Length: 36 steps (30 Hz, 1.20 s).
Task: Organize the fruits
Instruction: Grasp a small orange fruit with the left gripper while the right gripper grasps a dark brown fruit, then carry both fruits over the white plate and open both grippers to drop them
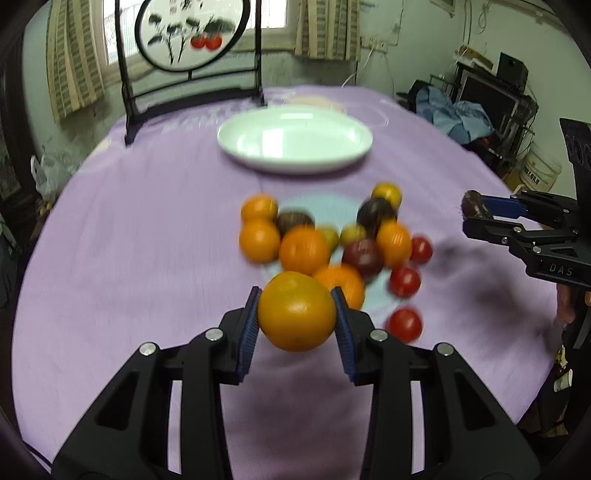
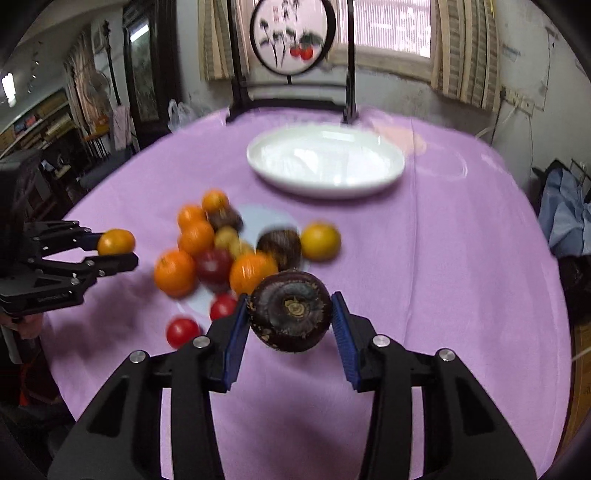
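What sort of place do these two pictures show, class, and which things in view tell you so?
Probably a lived-in room of a home, used for dining. A round table under a lilac cloth bears a white oval plate, striped curtains frame the window, and a painted round screen stands behind.

Dark brown fruit (image 2: 290, 312) between right gripper (image 2: 290, 321) pads, white plate (image 2: 325, 184) beyond.

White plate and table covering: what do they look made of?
White plate: probably glazed ceramic or porcelain, though melamine is possible; its glossy surface mirrors the window light. Table covering: thin purple woven cloth, matte, with faint creases and a fold line running along it.
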Each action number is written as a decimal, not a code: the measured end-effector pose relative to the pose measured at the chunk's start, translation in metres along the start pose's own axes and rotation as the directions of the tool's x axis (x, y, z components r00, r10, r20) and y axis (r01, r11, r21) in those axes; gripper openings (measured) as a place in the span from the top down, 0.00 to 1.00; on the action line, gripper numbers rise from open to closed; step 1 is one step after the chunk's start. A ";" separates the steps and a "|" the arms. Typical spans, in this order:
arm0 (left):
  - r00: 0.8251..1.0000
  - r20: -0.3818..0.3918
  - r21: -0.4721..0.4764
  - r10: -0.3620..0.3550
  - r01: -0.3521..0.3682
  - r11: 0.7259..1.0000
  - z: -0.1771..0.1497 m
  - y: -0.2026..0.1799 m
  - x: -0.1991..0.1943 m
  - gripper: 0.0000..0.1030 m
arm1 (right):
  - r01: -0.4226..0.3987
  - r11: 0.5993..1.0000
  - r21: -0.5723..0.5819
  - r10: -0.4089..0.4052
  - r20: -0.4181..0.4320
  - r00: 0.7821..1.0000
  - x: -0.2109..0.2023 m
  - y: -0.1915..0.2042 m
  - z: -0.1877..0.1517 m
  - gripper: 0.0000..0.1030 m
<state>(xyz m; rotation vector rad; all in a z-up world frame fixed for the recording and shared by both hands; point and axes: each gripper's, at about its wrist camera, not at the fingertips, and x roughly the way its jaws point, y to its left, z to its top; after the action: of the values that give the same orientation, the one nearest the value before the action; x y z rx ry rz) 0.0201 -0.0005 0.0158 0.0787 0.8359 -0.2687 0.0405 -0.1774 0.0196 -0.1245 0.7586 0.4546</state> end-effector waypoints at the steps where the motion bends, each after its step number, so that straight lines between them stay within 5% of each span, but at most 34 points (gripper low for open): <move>1: 1.000 0.024 0.010 0.003 -0.003 1.000 0.014 -0.003 -0.002 0.63 | -0.004 1.000 -0.002 0.004 0.012 1.000 0.000 -0.002 0.008 0.57; 8: 0.998 0.045 -0.044 0.048 -0.046 0.998 0.098 -0.008 0.048 0.63 | 0.028 1.000 0.006 -0.029 0.069 0.997 0.043 -0.020 0.075 0.57; 13: 0.996 -0.028 -0.146 0.082 -0.086 0.986 0.145 0.006 0.113 0.63 | 0.106 0.993 0.052 -0.106 0.002 0.994 0.105 -0.040 0.098 0.57; 24: 0.987 -0.106 -0.168 0.118 -0.135 0.976 0.167 0.019 0.188 0.62 | 0.128 0.988 0.082 -0.120 -0.091 0.989 0.165 -0.056 0.108 0.57; 26: 0.990 -0.093 -0.187 0.107 -0.123 0.975 0.168 0.020 0.187 0.35 | 0.134 0.988 0.079 -0.128 -0.079 0.989 0.161 -0.056 0.108 0.53; 28: 0.986 -0.035 -0.184 0.162 -0.166 0.969 0.169 0.020 0.175 0.20 | 0.130 0.989 0.072 -0.126 -0.062 0.990 0.156 -0.055 0.107 0.48; 36: 0.979 0.065 -0.095 0.191 -0.185 0.978 0.142 0.004 0.115 0.11 | 0.114 0.992 0.048 -0.113 -0.031 0.993 0.112 -0.041 0.083 0.40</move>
<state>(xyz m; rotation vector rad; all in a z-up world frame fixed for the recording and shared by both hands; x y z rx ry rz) 0.1967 -0.0445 0.0253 0.0642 0.7603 -0.0559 0.1825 -0.1523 0.0008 -0.1268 0.7859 0.3262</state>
